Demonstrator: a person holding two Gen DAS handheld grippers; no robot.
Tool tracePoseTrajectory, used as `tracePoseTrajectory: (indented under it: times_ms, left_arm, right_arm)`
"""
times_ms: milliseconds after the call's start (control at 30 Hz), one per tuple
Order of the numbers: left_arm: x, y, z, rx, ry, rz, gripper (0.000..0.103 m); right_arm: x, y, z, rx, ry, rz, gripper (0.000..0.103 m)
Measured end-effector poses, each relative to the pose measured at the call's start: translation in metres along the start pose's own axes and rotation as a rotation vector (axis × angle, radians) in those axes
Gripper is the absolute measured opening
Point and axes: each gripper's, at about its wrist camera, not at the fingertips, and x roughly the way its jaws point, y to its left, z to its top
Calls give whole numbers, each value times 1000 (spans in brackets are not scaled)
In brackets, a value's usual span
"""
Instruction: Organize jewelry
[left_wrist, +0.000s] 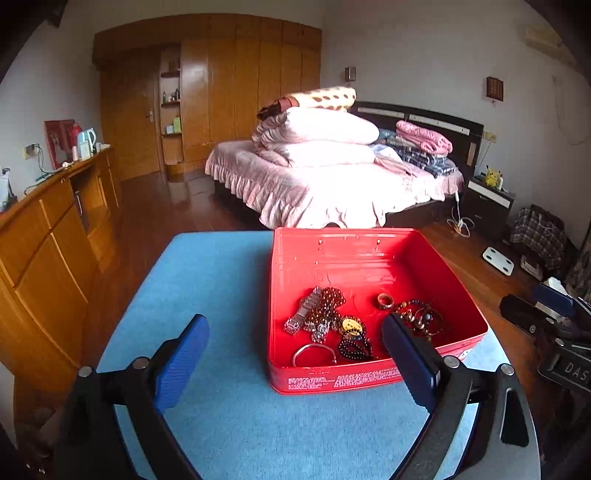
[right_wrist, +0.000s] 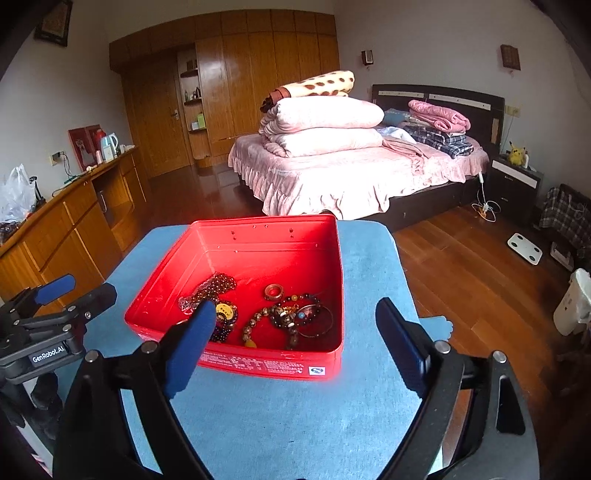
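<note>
A red tin box (left_wrist: 354, 380) stands on a blue-covered table (left_wrist: 221, 424); it also shows in the right wrist view (right_wrist: 258, 365). Inside lie a metal watch band (left_wrist: 304, 314), dark bead bracelets (left_wrist: 354, 347), a silver bangle (left_wrist: 314, 352), a ring (left_wrist: 385, 300) and a tangle of bead bracelets (right_wrist: 291, 317). My left gripper (left_wrist: 295, 350) is open and empty, just in front of the box. My right gripper (right_wrist: 295, 332) is open and empty, at the box's near edge. The left gripper also shows at the left of the right wrist view (right_wrist: 74, 291).
The table's edges drop to a wooden floor (right_wrist: 461, 266). A bed (right_wrist: 351, 166) with folded quilts stands behind. A wooden sideboard (left_wrist: 48, 240) runs along the left. A white bin (right_wrist: 576, 302) and a scale (right_wrist: 524, 249) are on the right.
</note>
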Motion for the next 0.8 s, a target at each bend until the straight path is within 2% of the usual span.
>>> tracePoseTrajectory:
  times_ms: [267,467,800]
  left_arm:
    - [-46,-6,-8,24,-149,9,93]
    - [-83,-9,-20,35,-283,31,93]
    - [-116,-4,-33,21,-309,6,93]
  right_arm:
    - [-47,3,-11,9,-131,-19,86]
    - [-84,11,-22,-16,-269,-49,86]
    - [-118,25,-35,-53,-333,-40,86]
